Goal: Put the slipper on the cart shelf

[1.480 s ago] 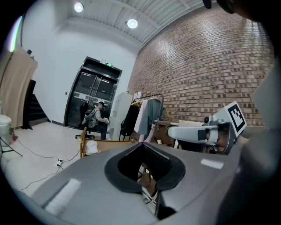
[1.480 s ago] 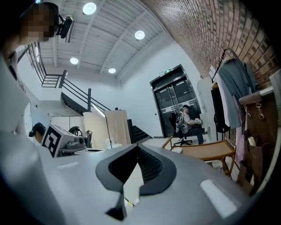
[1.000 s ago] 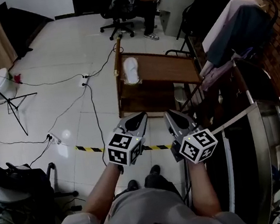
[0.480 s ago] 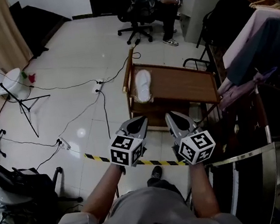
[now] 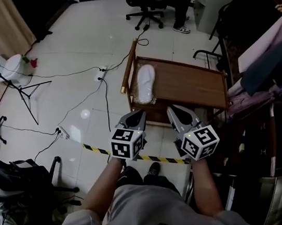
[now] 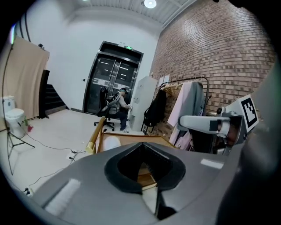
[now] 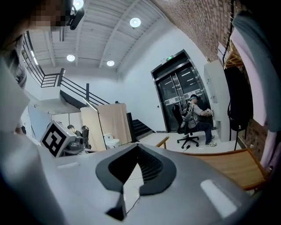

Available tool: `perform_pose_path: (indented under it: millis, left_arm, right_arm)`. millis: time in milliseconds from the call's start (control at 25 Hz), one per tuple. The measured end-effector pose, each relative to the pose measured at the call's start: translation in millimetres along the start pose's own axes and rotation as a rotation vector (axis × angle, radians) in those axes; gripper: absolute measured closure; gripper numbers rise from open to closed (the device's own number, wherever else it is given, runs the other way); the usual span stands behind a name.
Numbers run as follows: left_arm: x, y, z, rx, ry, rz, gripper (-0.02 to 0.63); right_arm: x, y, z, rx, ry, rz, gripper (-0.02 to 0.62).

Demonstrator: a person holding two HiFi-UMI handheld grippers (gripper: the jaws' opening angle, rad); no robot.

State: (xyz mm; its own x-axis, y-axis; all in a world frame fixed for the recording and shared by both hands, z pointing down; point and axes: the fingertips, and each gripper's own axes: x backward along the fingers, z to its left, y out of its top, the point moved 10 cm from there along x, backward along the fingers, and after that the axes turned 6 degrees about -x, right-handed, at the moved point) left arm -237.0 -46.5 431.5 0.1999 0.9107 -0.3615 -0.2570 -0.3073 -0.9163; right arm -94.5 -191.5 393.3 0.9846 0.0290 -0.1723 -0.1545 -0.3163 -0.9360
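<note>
A white slipper point(image 5: 144, 81) lies on the top shelf of the wooden cart point(image 5: 190, 87), at its left end beside the cart's handle. Nothing holds it. Both grippers hover side by side short of the cart's near edge, pointing at it. My left gripper point(image 5: 137, 116) is shut and empty, a little short of the slipper. My right gripper point(image 5: 174, 111) is also shut and empty, to the slipper's right. In the left gripper view the slipper point(image 6: 109, 143) shows beyond the closed jaws, on the cart point(image 6: 131, 140). The right gripper view shows only the cart's wooden top point(image 7: 232, 165).
Yellow-black tape point(image 5: 158, 157) crosses the floor by my feet. Cables point(image 5: 103, 88) trail over the tiles at left. A clothes rack point(image 5: 267, 43) crowds the cart's right side. A person sits on an office chair point(image 5: 148, 3) beyond the cart. A tripod point(image 5: 22, 90) stands at left.
The view has moved in toward the cart, which now sits lower and nearer. Both grippers stay shut and empty. The slipper has not moved on the cart.
</note>
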Motion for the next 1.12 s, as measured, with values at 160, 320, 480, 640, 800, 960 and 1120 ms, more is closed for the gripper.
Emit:
perform_pose_path:
  millis: [160,320,480,640,800,960,1120]
  left_arm:
    - [-27,-7,18,-0.007,-0.008,0.022,0.598]
    - [-57,-18,49,0.024,0.009,0.060,0.598]
    - [-91,-41,72,0.084,-0.024,0.115,0.598]
    - [-121,-64,93,0.112,-0.022,0.155,0.557]
    - [-148,-87,103,0.155,0.021,0.209,0.469]
    - [-165,-111,111,0.210,0.076,0.241,0.340]
    - [-184,-123,121,0.317,0.076,0.253,0.253]
  right_arm:
    - [-12,-9,-20,-0.025,-0.033,0.021,0.597]
    - [-35,-16,-25,-0.021,-0.061,0.050,0.597]
    - [-53,-21,-29,-0.037,-0.112,0.095,0.597]
    - [-71,-28,-36,-0.062,-0.152,0.120,0.597]
    - [-82,-37,-44,-0.089,-0.179,0.132,0.597]
    - [-85,-45,-48,-0.116,-0.192,0.146,0.597]
    - [-81,-49,-55,-0.128,-0.221,0.156,0.597]
